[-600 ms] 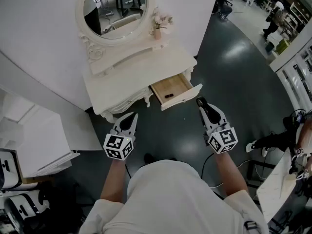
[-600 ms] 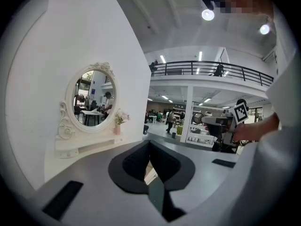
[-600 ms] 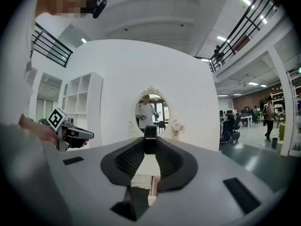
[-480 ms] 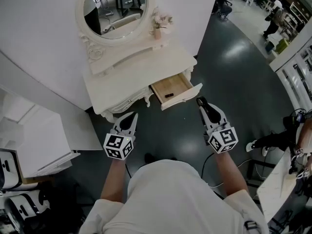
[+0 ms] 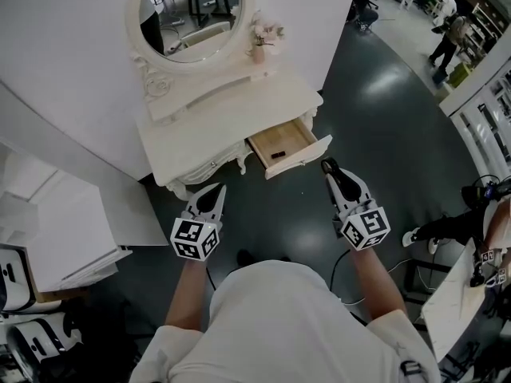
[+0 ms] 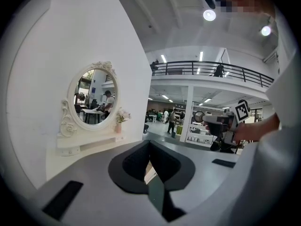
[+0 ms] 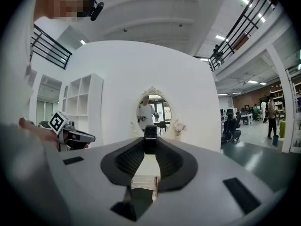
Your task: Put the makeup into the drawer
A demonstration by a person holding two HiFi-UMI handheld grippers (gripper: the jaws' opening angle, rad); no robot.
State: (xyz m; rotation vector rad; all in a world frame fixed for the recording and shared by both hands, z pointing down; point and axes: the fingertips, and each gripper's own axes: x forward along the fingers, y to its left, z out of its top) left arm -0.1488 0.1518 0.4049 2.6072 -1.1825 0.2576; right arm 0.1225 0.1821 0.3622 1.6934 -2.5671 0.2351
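A white vanity table (image 5: 227,118) stands against the wall with its right drawer (image 5: 303,155) pulled open. A small dark makeup item (image 5: 276,155) lies on the drawer's wooden bottom. My right gripper (image 5: 328,167) hovers just right of the drawer front, shut on a small black makeup tube (image 7: 150,139) that stands between its tips (image 7: 150,147). My left gripper (image 5: 219,188) hangs in front of the table's left leg, shut and holding nothing, and its tips (image 6: 149,145) meet in the left gripper view.
An oval mirror (image 5: 190,14) and a small flower vase (image 5: 260,46) sit on the vanity's upper shelf. White shelving (image 5: 56,230) stands at the left. Dark glossy floor (image 5: 375,94) stretches to the right, with people far off at the back right.
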